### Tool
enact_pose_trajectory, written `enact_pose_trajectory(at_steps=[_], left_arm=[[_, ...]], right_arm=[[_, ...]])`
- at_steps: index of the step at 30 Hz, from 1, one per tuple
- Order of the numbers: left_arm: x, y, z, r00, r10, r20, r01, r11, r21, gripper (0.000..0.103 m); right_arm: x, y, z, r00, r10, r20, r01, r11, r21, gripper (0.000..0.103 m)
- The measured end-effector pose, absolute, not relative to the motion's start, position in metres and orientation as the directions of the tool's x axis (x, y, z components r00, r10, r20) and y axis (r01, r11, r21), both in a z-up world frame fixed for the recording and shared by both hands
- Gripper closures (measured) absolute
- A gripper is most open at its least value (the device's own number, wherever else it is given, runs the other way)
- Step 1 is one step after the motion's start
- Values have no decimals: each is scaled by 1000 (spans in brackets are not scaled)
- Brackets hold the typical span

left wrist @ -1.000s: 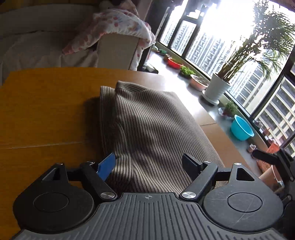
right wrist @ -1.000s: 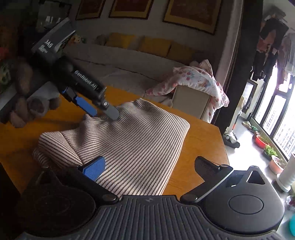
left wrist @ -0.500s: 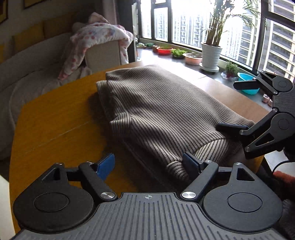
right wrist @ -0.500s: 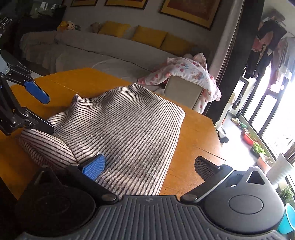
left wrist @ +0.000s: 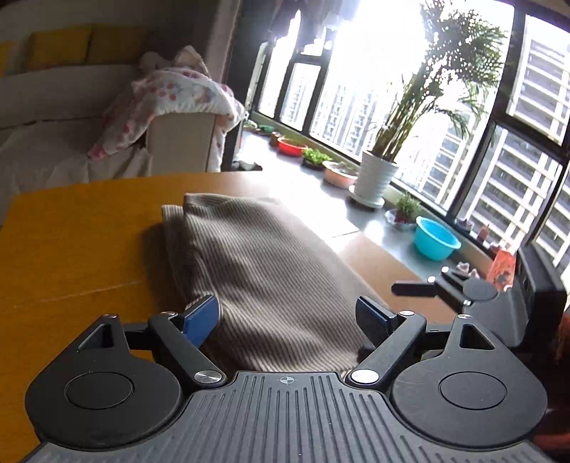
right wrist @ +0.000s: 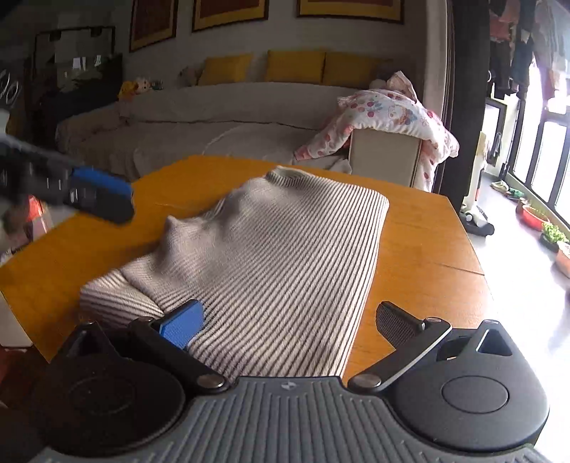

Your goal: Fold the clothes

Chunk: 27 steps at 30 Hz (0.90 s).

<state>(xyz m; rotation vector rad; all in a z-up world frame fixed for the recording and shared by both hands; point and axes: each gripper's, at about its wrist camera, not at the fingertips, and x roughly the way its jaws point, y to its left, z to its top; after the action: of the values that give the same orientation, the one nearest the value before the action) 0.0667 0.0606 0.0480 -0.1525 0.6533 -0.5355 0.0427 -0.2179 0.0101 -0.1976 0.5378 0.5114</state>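
Striped sweaters [right wrist: 270, 256]: one
Grippers: two, left [left wrist: 286, 318] and right [right wrist: 290, 320]
Yellow cushions [right wrist: 295, 66]: three
Framed pictures [right wrist: 228, 12]: three

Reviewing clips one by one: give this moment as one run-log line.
task: fold clothes | striped sweater: folded on table | left gripper: open, empty | right gripper: open, empty

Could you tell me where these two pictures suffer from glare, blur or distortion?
Left wrist view: the window is blown out to white behind the potted palm, and the window frames bow from the fisheye. Right wrist view: the left gripper is smeared by motion blur, the striped sweater lies in soft patchy shadow, and the glass at the right edge is overexposed.
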Motion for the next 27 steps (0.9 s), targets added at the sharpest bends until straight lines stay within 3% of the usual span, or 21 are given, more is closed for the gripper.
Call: enact_pose_trajectory(at_steps=[5, 10, 12, 15, 18, 20, 22, 27], left_arm=[[113, 66, 23, 623, -459, -634, 287, 888, -361, 17], [132, 58, 2, 541, -523, -659, 309, 852, -422, 14], [138, 60, 7, 550, -588, -593, 326, 805, -496, 14], [149, 76, 33, 600, -684, -415, 340, 688, -642, 14], [155, 94, 61, 671, -686, -282, 362, 635, -682, 13], [156, 100, 69, 688, -660, -302, 354, 669, -654, 10], [155, 102, 63, 674, -636, -375, 326, 712, -622, 10], [147, 107, 18, 556, -656, -510, 282, 726, -627, 10]], right_arm=[[50, -235, -2, 713, 463, -526, -479, 870, 117, 0], [60, -242, -9, 689, 499, -526, -464, 861, 209, 0], [61, -241, -9, 687, 501, -526, -468, 859, 207, 0], [61, -242, -9, 688, 503, -523, -470, 858, 208, 0], [60, -242, -10, 694, 500, -517, -465, 861, 208, 0], [59, -241, -11, 697, 500, -514, -464, 861, 210, 0], [60, -241, -11, 696, 503, -513, -465, 860, 211, 0], [61, -241, -11, 695, 506, -511, -466, 858, 215, 0]])
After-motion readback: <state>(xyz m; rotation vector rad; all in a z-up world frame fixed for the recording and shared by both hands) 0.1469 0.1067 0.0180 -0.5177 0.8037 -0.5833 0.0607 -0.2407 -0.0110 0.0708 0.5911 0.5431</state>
